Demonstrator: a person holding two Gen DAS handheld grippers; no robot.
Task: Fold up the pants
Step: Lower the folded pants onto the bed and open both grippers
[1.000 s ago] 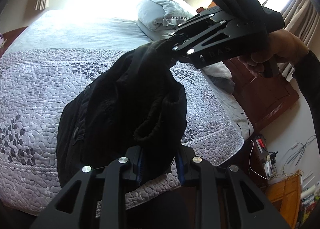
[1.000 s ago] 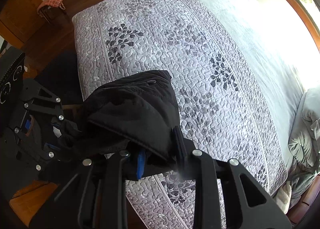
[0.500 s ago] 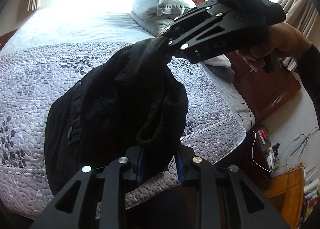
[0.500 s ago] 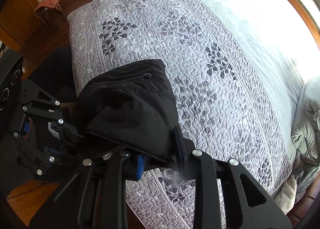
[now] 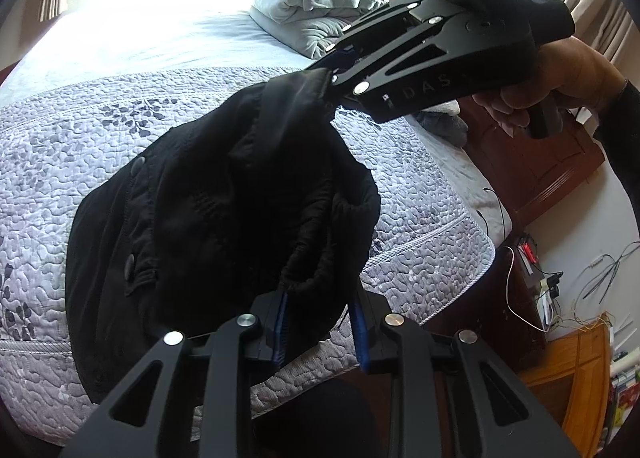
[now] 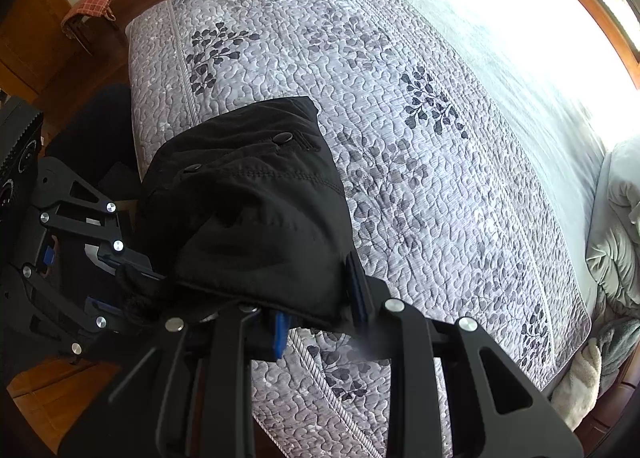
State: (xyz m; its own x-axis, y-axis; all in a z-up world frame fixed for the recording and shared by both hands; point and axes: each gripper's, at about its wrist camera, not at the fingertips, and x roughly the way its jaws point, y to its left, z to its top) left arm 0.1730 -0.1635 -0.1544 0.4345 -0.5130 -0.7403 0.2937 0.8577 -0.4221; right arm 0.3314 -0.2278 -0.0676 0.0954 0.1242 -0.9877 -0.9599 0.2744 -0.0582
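Two grippers are sharing the load of a bunched pair of black fabric pants with snap buttons [image 5: 192,218], which is being held in the air above the near end of a bed covered in a grey quilted spread with a dark leaf print [image 6: 420,162]; whether the lowest fold is already touching the quilt cannot be told. One gathered edge of the pants is being clamped between the blue-padded jaws of the left gripper [image 5: 320,332], and another edge is being pinched in the jaws of the right gripper [image 6: 316,314], which is being gripped by a person's hand [image 5: 560,78] at the far side of the garment. Both sets of jaws are standing narrowly apart, closed on cloth.

The step in hand is judged to be the carrying of the pants to the bed for laying out, with no fold yet made. For the next move, the two grips are probably needing to be drawn apart so that the fabric is being stretched, then lowered flat onto the quilt, well short of the pale grey pillows [image 5: 316,6] at the head of the bed.
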